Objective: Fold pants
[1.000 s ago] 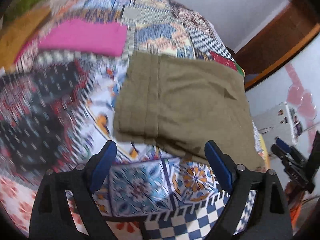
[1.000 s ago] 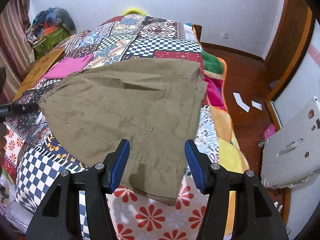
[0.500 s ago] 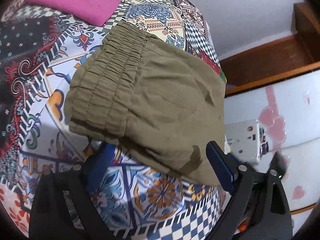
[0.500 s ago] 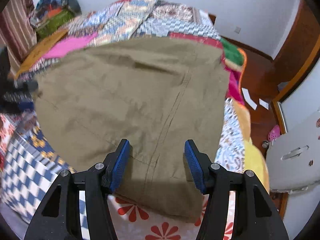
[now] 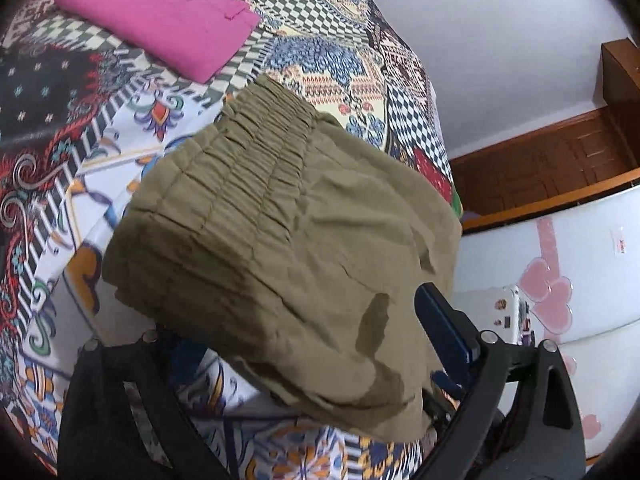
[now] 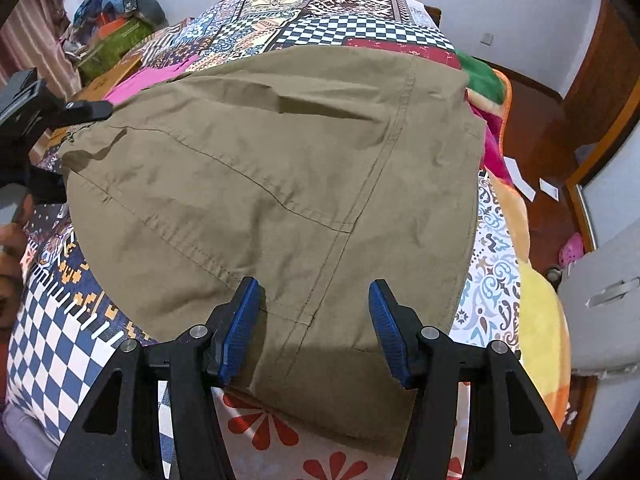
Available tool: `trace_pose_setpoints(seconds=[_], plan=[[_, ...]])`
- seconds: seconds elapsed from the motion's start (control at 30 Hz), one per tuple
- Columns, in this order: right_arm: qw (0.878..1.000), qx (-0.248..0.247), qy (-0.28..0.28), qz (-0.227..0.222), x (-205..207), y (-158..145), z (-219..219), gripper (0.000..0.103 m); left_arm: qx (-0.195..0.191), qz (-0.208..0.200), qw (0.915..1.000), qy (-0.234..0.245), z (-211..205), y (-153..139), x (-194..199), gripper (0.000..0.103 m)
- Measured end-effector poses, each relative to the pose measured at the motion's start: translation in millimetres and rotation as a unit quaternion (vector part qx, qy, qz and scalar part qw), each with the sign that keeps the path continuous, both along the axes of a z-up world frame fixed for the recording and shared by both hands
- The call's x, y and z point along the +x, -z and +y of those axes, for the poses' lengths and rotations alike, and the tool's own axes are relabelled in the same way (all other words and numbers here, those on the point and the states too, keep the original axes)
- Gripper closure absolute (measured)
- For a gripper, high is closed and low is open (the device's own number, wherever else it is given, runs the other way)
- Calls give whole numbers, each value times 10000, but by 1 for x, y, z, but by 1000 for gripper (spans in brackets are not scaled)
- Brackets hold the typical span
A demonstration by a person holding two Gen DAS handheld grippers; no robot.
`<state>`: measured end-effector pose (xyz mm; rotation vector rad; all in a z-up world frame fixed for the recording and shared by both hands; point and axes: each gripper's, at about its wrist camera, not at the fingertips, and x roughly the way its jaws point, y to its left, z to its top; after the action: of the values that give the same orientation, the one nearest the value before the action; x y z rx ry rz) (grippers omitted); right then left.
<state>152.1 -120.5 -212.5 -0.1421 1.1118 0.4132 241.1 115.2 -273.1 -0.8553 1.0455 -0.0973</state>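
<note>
Olive-brown pants (image 6: 288, 184) lie folded on the patchwork bed; the elastic waistband (image 5: 240, 176) shows in the left wrist view. My left gripper (image 5: 304, 356) is open, with the near corner of the pants lying between its jaws; the left jaw is hidden under the cloth, the right blue pad (image 5: 440, 328) shows beside it. It also shows in the right wrist view (image 6: 44, 112) at the pants' left edge. My right gripper (image 6: 314, 328) is open, jaws wide, straddling the near hem of the pants without gripping.
A folded pink garment (image 5: 160, 20) lies on the bed beyond the pants. The patchwork quilt (image 6: 60, 340) covers the bed. A white appliance (image 5: 560, 280) and a wooden door stand to the right. Bags (image 6: 120, 12) pile at the far left.
Both grippers moved closer to the pants. The left gripper slid onto the pants' near corner, the cloth now covering its left jaw. The right gripper advanced over the hem.
</note>
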Motion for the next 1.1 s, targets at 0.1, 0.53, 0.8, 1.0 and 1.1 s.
trace_pose_setpoints(seconds=[0.1, 0.53, 0.8, 1.0, 1.1], plan=[[10000, -21, -1, -13, -2, -1, 0, 50, 360, 30, 9993, -60, -1, 0, 9, 26], [10000, -73, 32, 9, 5, -2, -3, 50, 1466, -194, 9889, 150, -9, -17, -6, 68], [9998, -156, -152, 44, 4, -9, 4, 50, 2150, -367, 9759, 91, -12, -34, -52, 69], [9987, -149, -448, -205, 4, -37, 28, 50, 2474, -490, 9675, -186, -1, -51, -96, 69], [9971, -13, -637, -411, 5, -58, 53, 50, 2589, -565, 9637, -337, 7, -57, -113, 69]])
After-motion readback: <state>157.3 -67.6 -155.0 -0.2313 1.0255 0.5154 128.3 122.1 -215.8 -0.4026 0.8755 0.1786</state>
